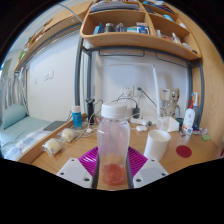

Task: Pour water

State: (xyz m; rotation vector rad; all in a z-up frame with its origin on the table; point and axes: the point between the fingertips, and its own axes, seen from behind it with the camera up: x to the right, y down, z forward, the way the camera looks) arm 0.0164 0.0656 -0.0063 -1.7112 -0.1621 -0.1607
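Note:
A clear plastic bottle (113, 140) with a white cap stands upright between my two fingers. It holds a little pinkish liquid at its bottom. The magenta pads (89, 158) press against it on both sides, so my gripper (113, 165) is shut on the bottle and holds it above the wooden desk (65, 150). A white cup (157, 144) stands on the desk just right of the bottle, beyond my right finger.
A blue-capped bottle (76, 116) and a white roll (52, 146) are to the left. A red disc (183, 151), a white bottle (188, 118) and small items lie to the right. Wooden shelves (135, 40) hang above. A bed (20, 125) is at the far left.

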